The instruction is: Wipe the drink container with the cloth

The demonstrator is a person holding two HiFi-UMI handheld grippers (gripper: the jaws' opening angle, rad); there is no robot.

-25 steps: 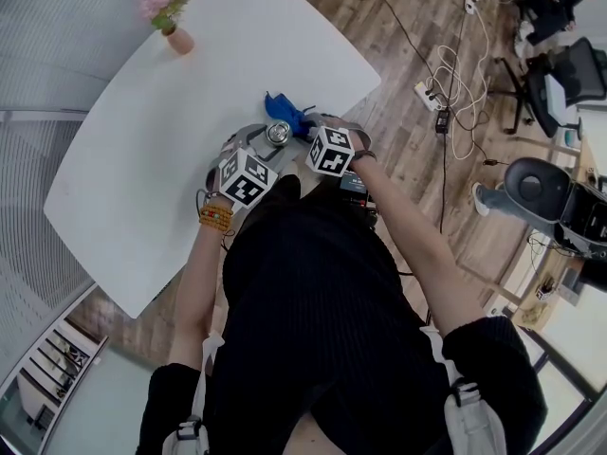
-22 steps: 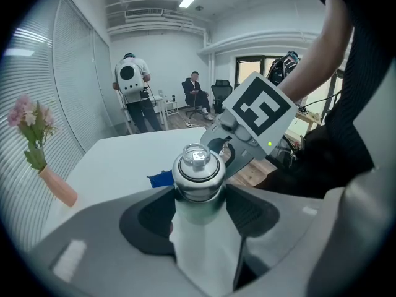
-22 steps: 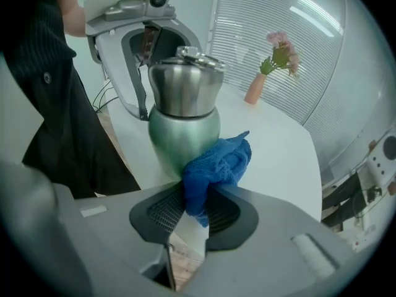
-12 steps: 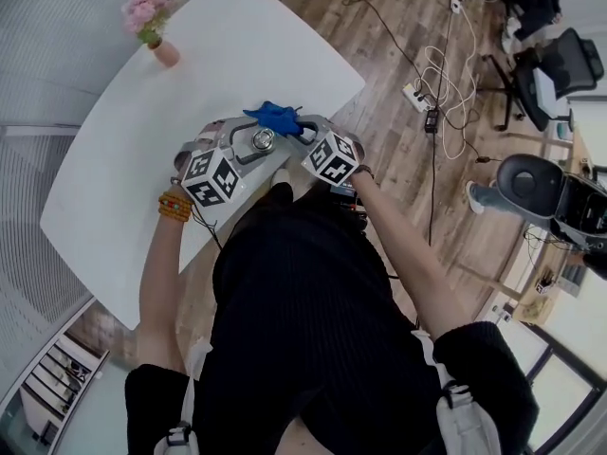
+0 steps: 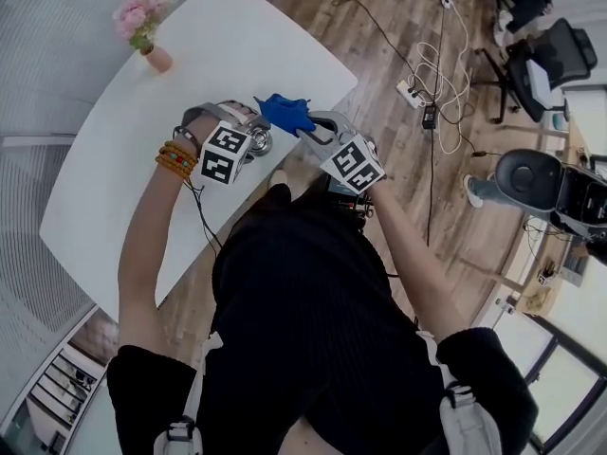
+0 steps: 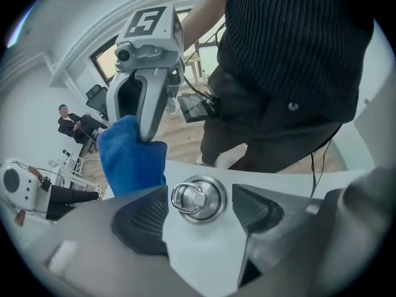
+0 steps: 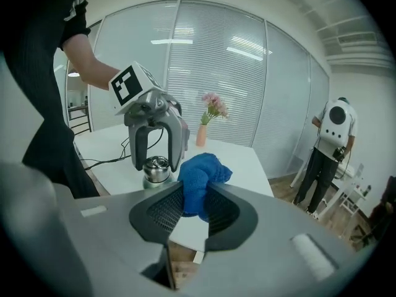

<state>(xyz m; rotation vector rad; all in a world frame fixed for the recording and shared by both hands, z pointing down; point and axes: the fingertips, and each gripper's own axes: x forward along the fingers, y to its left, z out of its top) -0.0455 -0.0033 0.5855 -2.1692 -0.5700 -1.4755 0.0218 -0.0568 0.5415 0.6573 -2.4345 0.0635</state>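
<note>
The drink container (image 5: 258,143) is a small steel flask with a ring on its lid, standing near the white table's (image 5: 142,112) front edge. My left gripper (image 5: 248,142) is shut on it, one jaw on each side of the lid (image 6: 198,198). A blue cloth (image 5: 285,112) is bunched up in my shut right gripper (image 5: 302,126), just beyond and right of the flask. In the right gripper view the cloth (image 7: 201,175) hangs beside the container (image 7: 156,169), close to its lid; whether they touch I cannot tell. The left gripper view shows the cloth (image 6: 131,156) under the right gripper (image 6: 141,138).
A pink vase of flowers (image 5: 144,27) stands at the table's far side. The person's body (image 5: 322,301) is close against the table's front edge. Cables and a power strip (image 5: 413,93) lie on the wood floor at right, with office chairs (image 5: 550,55) beyond.
My left gripper and forearm have swung round to the container's left, still holding it. The right gripper has stayed by the lid with the cloth, turning slightly.
</note>
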